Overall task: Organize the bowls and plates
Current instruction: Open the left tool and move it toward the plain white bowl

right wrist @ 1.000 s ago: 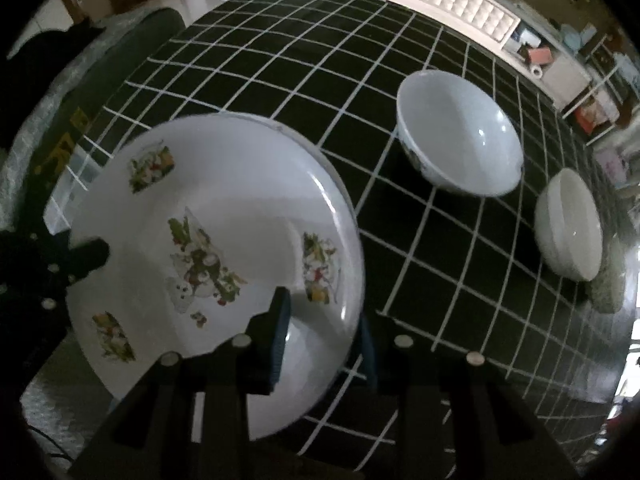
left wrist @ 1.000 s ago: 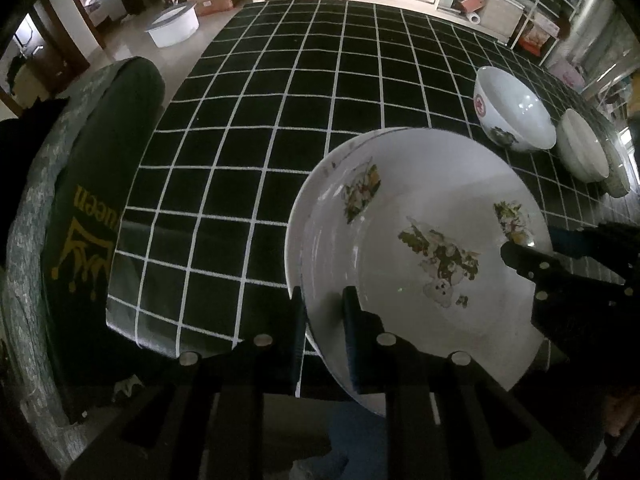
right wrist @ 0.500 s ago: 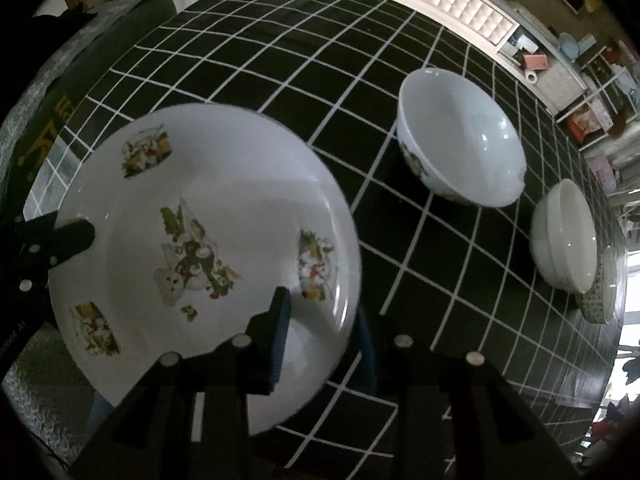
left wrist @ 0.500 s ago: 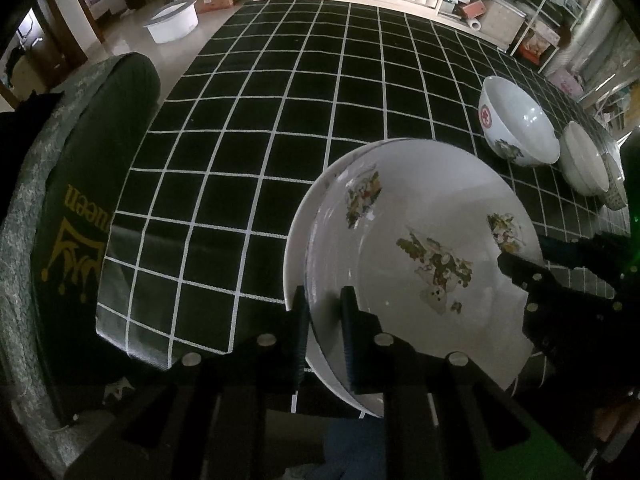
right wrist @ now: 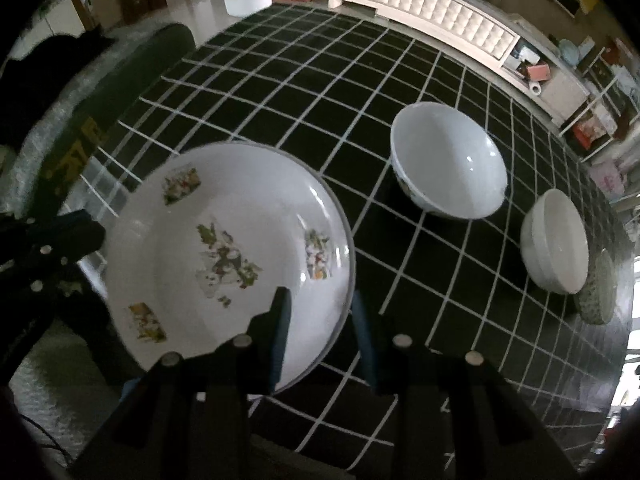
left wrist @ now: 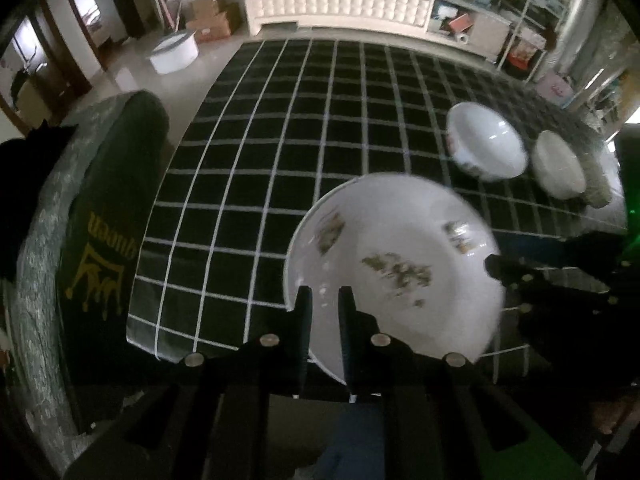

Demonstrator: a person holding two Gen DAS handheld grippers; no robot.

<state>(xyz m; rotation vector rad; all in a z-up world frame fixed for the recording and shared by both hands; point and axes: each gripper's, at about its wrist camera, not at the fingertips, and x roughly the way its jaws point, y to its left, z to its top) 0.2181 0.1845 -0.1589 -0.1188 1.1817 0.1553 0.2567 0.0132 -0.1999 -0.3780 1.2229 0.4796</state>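
Note:
A large white plate with flower prints (left wrist: 394, 268) (right wrist: 230, 252) is held above the near edge of the black checked table (left wrist: 320, 120). My left gripper (left wrist: 323, 300) is shut on its left rim. My right gripper (right wrist: 318, 312) is shut on its right rim. A big white bowl (right wrist: 448, 160) (left wrist: 486, 146) and a smaller white bowl (right wrist: 556, 240) (left wrist: 560, 168) stand on the table to the right. A speckled dish (right wrist: 602, 288) lies beyond the small bowl.
A dark green padded chair back with gold letters (left wrist: 104, 240) stands at the table's left edge. A white tufted bench (left wrist: 340, 4), boxes and a white tub (left wrist: 174, 52) are on the floor beyond the table.
Both grippers have lifted the plate higher and pulled it back; the second plate edge seen under it earlier no longer shows. The bowls have not moved.

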